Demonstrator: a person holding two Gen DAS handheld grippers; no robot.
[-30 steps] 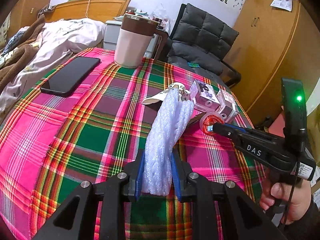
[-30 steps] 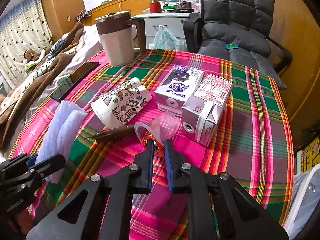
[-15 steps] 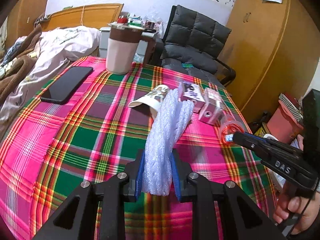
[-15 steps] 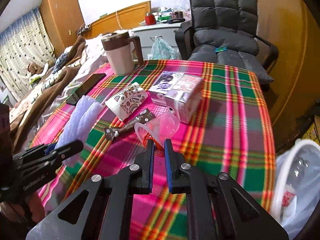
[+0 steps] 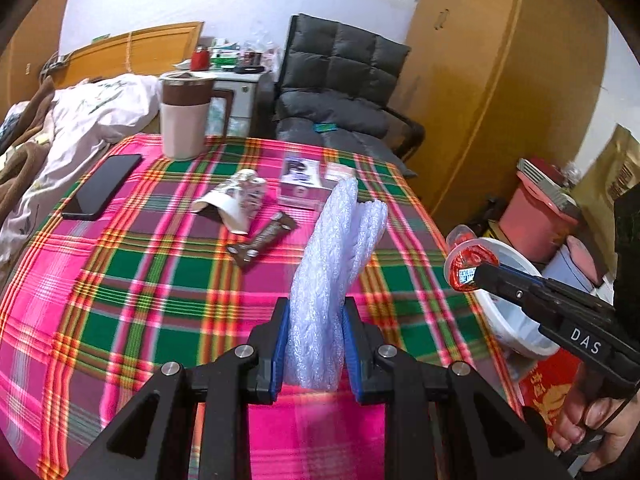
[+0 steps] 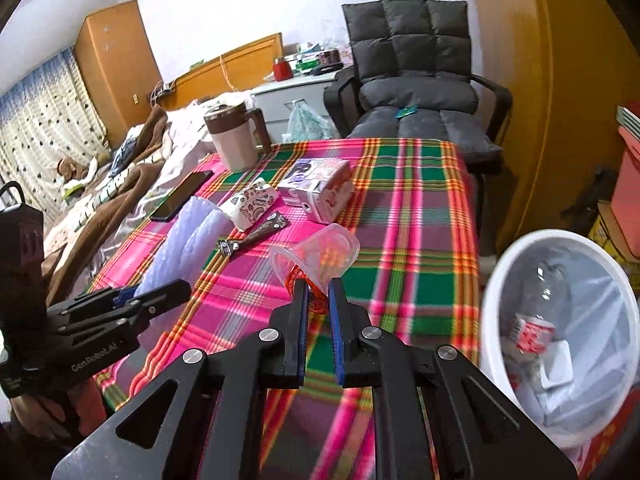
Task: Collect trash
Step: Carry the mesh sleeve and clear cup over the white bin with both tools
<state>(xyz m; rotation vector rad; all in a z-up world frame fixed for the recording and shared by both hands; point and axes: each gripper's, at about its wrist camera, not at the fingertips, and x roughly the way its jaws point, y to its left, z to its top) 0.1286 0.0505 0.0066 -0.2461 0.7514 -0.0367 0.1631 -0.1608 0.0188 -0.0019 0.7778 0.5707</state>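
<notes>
A: Trash run, both hands loaded. Left gripper (image 5: 314, 354) has its jaws clenched on the white foam netting (image 5: 332, 264), which stands up between the pads above the tabletop (image 5: 132, 292). Right gripper (image 6: 318, 320) pinches the peeled red lid of a clear plastic cup (image 6: 320, 258), jaws nearly closed, cup hanging off the front.

B: Where's the bin?

A: White lined bin (image 6: 560, 320) sits off the tabletop's right edge, low, w/ a bottle and scraps already inside. Cup is near its rim but not over the mouth yet, judging from the right wrist view.

B: So how to drop clean?

A: Imo carry the cup right over the opening before letting go; it's held only by the thin lid, so it could swing or slip. Keep it low, then release. Netting's light and springy, so bring it well inside the rim too, else it may bounce out.

B: Left on the tabletop?

A: Printed paper cup (image 5: 236, 204), brown wrapper (image 5: 262, 240), two small cartons (image 6: 320, 194). Phone (image 5: 102, 186) & mug (image 5: 186, 116) prob aren't trash.
</notes>
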